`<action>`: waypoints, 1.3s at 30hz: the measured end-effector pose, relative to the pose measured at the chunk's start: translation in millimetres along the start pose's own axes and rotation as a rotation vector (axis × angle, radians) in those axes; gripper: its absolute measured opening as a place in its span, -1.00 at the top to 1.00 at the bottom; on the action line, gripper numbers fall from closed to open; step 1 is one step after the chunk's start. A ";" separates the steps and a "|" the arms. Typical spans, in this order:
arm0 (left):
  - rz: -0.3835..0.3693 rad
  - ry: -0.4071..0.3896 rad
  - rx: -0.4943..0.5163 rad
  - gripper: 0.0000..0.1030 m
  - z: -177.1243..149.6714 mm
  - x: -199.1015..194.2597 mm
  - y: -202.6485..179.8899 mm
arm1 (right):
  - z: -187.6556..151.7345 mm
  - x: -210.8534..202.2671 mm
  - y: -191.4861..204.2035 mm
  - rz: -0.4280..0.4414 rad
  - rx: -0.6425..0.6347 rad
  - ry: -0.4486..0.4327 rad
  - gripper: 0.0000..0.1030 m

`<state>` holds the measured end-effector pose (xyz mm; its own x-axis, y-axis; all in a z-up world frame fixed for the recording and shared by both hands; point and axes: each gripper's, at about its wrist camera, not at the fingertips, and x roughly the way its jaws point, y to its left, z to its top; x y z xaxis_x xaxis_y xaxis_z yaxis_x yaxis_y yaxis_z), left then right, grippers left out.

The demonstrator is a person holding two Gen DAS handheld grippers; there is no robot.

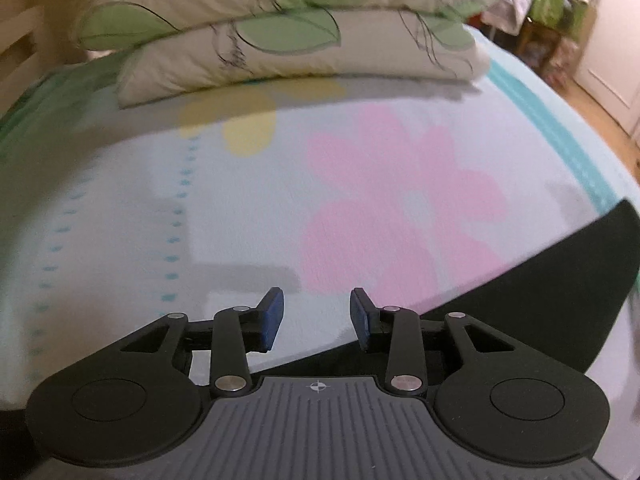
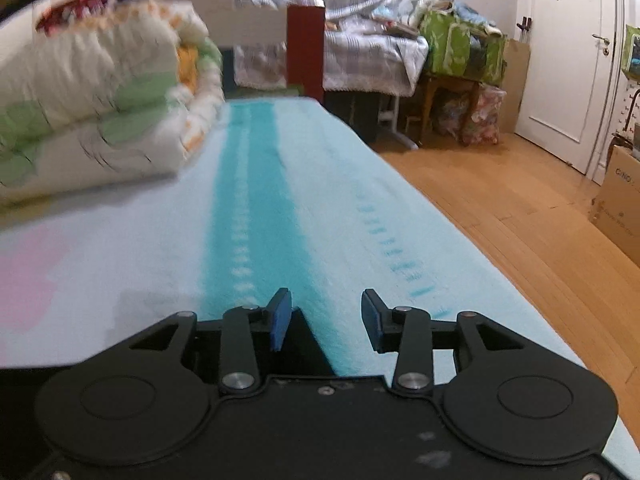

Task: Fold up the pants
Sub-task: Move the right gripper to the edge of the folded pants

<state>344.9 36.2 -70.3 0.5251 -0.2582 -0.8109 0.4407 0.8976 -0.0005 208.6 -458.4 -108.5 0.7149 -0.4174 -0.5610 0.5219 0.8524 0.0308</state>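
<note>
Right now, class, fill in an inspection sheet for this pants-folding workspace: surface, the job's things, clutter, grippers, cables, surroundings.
Surface: bed sheet, pale blue with a pink flower print and teal stripe.
Job's things: black pants lying flat on the sheet.
Clutter: two leaf-print pillows stacked at the far end.
Grippers: left hand-held gripper open, nothing between the pads; right hand-held gripper open, a black fabric corner below it.
Cables: nothing seen.
Surroundings: wooden floor, white door, cardboard box, green bags.
</note>
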 end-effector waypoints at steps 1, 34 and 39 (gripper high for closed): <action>0.006 -0.003 -0.005 0.30 -0.6 -9.8 1.6 | 1.2 -10.2 1.7 0.017 0.005 -0.011 0.19; 0.039 0.052 -0.238 0.29 -177.3 -98.9 76.0 | -148.0 -218.0 338.4 0.803 -0.344 0.144 0.22; 0.009 0.045 -0.227 0.29 -179.9 -98.0 80.4 | -135.5 -193.6 365.4 0.767 -0.353 0.143 0.38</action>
<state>197.9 197.9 -96.1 0.4926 -0.2380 -0.8371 0.2582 0.9585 -0.1206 197.8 -23.4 -100.8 0.7331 0.3380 -0.5901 -0.2740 0.9410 0.1985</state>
